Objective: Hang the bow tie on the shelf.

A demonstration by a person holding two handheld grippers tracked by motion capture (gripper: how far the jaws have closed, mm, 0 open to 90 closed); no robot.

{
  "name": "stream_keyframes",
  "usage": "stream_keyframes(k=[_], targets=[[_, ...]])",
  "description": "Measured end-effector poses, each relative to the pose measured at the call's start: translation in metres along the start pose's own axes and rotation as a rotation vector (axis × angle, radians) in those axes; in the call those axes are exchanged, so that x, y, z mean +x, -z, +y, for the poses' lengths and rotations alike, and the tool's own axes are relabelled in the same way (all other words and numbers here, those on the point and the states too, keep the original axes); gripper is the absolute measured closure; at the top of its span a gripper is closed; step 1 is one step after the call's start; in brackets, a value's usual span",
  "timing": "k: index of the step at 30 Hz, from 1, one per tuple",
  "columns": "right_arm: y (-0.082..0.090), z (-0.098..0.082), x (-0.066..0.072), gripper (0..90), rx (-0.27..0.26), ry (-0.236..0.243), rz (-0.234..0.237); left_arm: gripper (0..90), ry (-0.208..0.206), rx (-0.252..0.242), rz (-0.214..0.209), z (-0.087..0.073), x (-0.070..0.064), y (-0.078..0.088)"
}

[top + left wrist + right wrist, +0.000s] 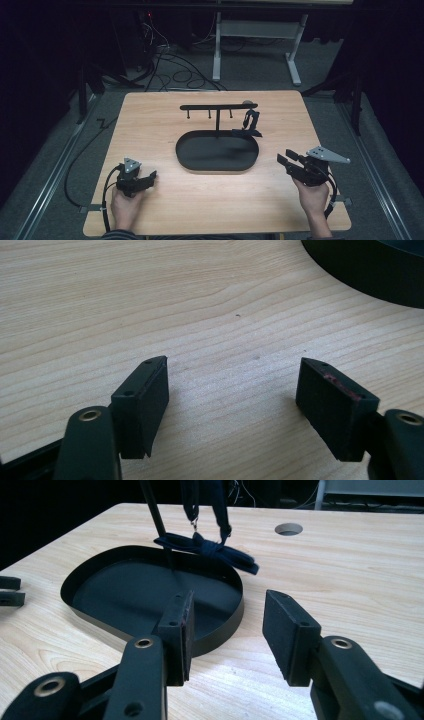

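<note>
A dark bow tie [210, 547] is draped over the oval tray's far rim [239, 587], hanging from the stand [218, 106]. Both the right gripper [227, 630] and the left gripper [232, 397] are held wide open and empty; the knot should be approached squarely, then closed upon gently.

Your surface [165, 200] is evenly lit from above, while the room behind sits dark. Close up, your jaws blur slightly; shadows stay soft.

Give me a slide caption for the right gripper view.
Open hand-held gripper faces a black tray with a dark bow tie.
</note>
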State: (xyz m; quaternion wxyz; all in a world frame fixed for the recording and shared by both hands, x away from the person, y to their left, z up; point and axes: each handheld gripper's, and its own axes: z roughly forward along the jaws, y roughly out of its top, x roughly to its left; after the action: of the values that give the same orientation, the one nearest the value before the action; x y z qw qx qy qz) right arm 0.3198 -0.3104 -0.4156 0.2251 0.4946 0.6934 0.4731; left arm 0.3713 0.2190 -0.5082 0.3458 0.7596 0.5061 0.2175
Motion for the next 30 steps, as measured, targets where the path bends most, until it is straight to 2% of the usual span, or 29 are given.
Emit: stream_keyframes(k=[9,30], targets=[[-0.008,-0.008,0.002,57.7,0.020,-0.010,0.004,29.9,-0.001,0.000,0.000,0.000,0.000,0.000],[-0.035,-0.030,0.001,57.8,0.103,-0.015,-0.004,29.9,-0.001,0.000,0.002,0.000,0.000,0.000]])
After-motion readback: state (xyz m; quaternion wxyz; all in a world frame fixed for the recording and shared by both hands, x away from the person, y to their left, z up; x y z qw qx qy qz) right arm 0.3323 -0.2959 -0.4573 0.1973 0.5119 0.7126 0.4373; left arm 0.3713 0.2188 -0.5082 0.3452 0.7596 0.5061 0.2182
